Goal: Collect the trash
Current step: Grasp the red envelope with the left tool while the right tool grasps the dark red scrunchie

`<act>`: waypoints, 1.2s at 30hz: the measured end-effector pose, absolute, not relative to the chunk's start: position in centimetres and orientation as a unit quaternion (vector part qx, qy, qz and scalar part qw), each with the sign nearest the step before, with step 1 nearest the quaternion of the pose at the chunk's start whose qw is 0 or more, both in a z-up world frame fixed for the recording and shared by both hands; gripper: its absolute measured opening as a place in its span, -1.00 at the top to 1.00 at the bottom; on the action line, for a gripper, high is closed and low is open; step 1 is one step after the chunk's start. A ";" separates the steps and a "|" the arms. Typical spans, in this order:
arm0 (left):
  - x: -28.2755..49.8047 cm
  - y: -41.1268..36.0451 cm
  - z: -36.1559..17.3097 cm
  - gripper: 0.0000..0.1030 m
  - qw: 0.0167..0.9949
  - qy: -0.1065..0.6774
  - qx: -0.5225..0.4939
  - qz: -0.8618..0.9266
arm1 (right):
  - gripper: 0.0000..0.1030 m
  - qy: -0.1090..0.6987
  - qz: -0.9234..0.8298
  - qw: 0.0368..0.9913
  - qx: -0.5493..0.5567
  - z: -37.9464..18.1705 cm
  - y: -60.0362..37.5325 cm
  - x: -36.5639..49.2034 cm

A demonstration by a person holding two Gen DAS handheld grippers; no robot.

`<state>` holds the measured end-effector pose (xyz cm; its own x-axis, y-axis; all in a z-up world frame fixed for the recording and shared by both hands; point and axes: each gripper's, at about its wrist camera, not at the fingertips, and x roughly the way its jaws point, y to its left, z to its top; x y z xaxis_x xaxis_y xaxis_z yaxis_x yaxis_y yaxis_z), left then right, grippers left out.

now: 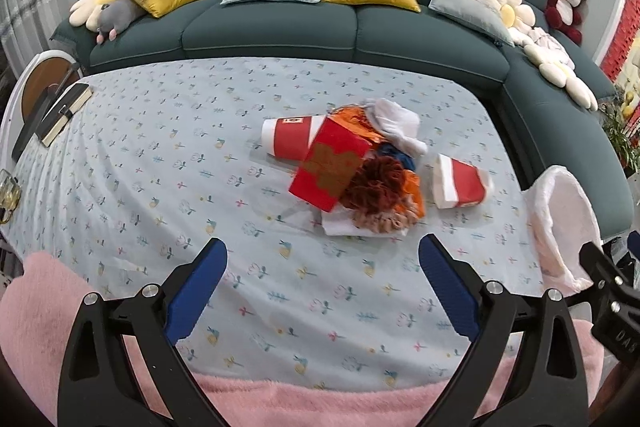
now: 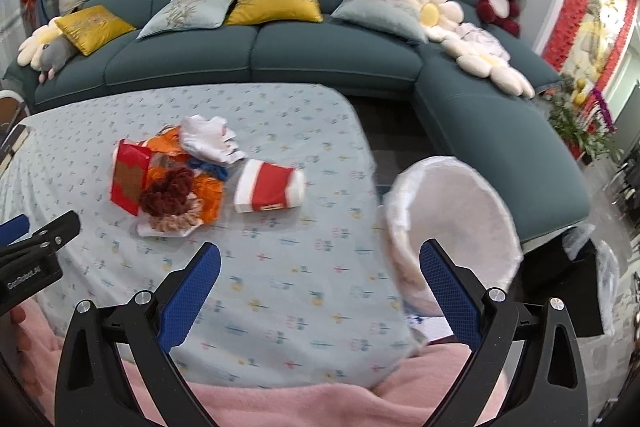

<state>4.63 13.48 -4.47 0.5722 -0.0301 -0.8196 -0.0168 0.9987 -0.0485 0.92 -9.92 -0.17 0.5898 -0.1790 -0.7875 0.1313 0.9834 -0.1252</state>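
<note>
both claws hung open over the table, no trash picked up yet.

the left claw [image 1: 323, 267] and right claw [image 2: 320, 271] each stood with jaws spread wide and empty above the flowered table [image 1: 168, 163]. ahead of the left claw lay the trash pile [image 1: 360, 179]: a red box [image 1: 328, 171], a tipped red-and-white cup [image 1: 290, 137], crumpled white paper [image 1: 396, 125] and orange wrappers, with a 2nd cup [image 1: 460, 183] just to its right. the lined bin [image 2: 456, 219] stood ahead and right of the right claw, off the table's edge. this looked like the opening reach; the next move likely called for closing on 1 piece, perhaps the lone cup, and carrying it to the bin.
</note>
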 end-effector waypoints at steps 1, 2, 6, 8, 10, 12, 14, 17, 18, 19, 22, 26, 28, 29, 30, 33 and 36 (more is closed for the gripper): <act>5.0 13.6 -4.7 -0.79 0.886 0.463 -0.022 -0.006 | -0.85 0.448 -0.084 0.890 -0.025 -0.5 -9.6 1.3; 5.4 13.6 -4.8 -0.79 0.886 0.463 -0.017 -0.009 | -0.85 0.453 -0.080 0.888 -0.024 -1.0 -9.1 1.8; 7.6 13.6 -5.5 -0.79 0.886 0.463 -0.003 -0.016 | -0.85 0.465 -0.072 0.882 -0.025 -2.3 -7.8 3.3; 9.3 13.6 -6.0 -0.79 0.886 0.464 -0.002 -0.020 | -0.85 0.469 -0.072 0.880 -0.026 -2.8 -7.4 4.1; 11.0 13.6 -6.5 -0.79 0.886 0.464 -0.004 -0.027 | -0.85 0.472 -0.072 0.878 -0.026 -3.1 -7.3 4.7; 12.7 13.6 -7.1 -0.79 0.884 0.466 -0.007 -0.037 | -0.85 0.476 -0.072 0.876 -0.024 -3.4 -7.2 5.4; 14.2 13.6 -7.8 -0.79 0.880 0.473 -0.009 -0.045 | -0.85 0.481 -0.072 0.874 -0.021 -3.7 -7.2 6.2; 16.3 13.7 -9.1 -0.80 0.868 0.492 -0.019 -0.067 | -0.85 0.487 -0.071 0.870 -0.014 -4.3 -6.9 7.3; 16.7 13.8 -9.4 -0.80 0.865 0.496 -0.024 -0.072 | -0.85 0.489 -0.068 0.869 -0.011 -4.6 -6.7 7.9; 17.2 13.9 -9.7 -0.79 0.863 0.499 -0.031 -0.079 | -0.85 0.491 -0.067 0.869 -0.010 -4.7 -6.5 8.2; 18.2 14.2 -10.5 -0.55 0.855 0.509 -0.049 -0.089 | -0.85 0.496 -0.058 0.866 -0.007 -5.6 -5.5 9.6; 19.0 14.5 -11.2 0.05 0.844 0.523 -0.058 -0.107 | -0.84 0.502 -0.040 0.864 -0.002 -6.7 -3.9 11.7; 19.0 14.7 -11.3 0.54 0.843 0.524 -0.057 -0.111 | -0.80 0.501 -0.032 0.865 0.000 -7.2 -3.1 12.5; 19.1 14.9 -11.4 0.64 0.842 0.525 -0.056 -0.113 | -0.74 0.503 -0.027 0.864 0.000 -7.5 -2.6 12.9; 19.1 14.9 -11.4 0.78 0.841 0.525 -0.055 -0.114 | -0.70 0.505 -0.024 0.863 -0.001 -7.8 -2.3 13.3; 18.8 15.2 -11.2 0.87 0.845 0.522 -0.046 -0.110 | -0.49 0.513 -0.011 0.858 0.002 -8.7 -1.4 14.2; 18.5 15.5 -11.0 0.88 0.849 0.517 -0.042 -0.104 | -0.30 0.521 -0.001 0.854 0.008 -9.6 -0.8 14.9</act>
